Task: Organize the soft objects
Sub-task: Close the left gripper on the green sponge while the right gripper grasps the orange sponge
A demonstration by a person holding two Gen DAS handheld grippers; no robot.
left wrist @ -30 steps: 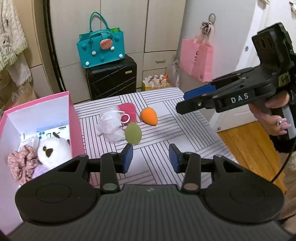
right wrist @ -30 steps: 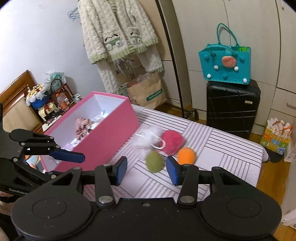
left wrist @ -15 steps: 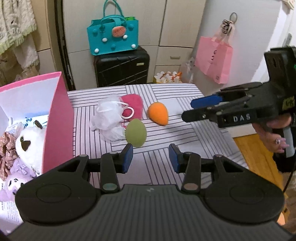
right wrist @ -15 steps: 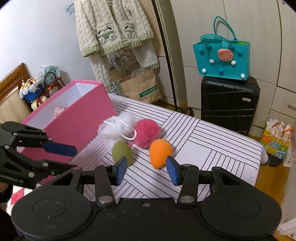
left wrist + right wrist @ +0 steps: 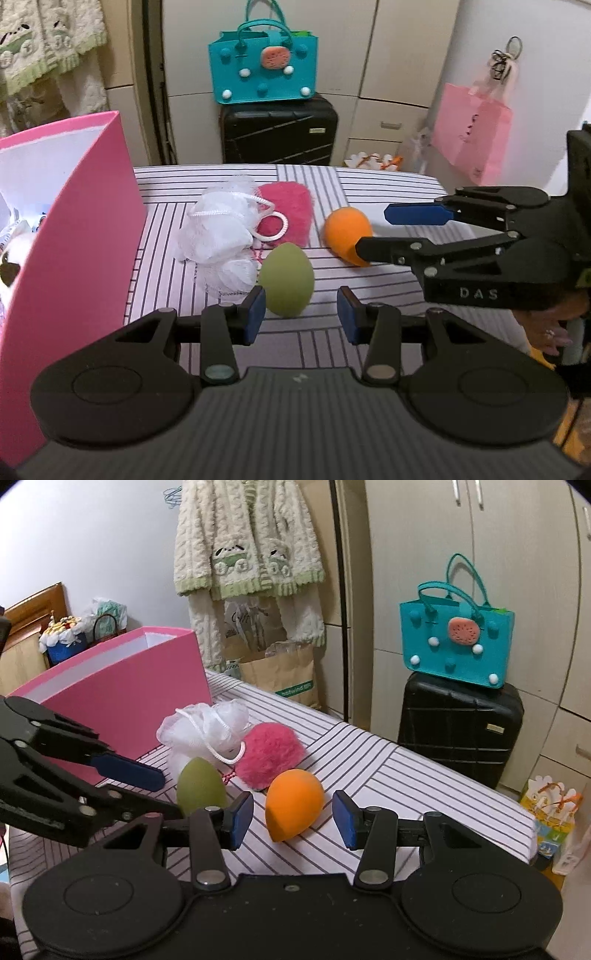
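A green egg-shaped sponge stands on the striped table just beyond my open left gripper. An orange sponge lies between the open fingers of my right gripper; it also shows in the left wrist view. Behind them lie a white mesh bath puff and a pink fluffy puff. The pink box at the left holds a white plush toy.
A black suitcase with a teal bag stands behind the table. A pink paper bag hangs at the right. The table's right edge drops to the floor. A knit cardigan hangs on the wall.
Both grippers have moved in toward the sponges. The right gripper now has the orange sponge between its open fingers; the left has closed in on the green one.
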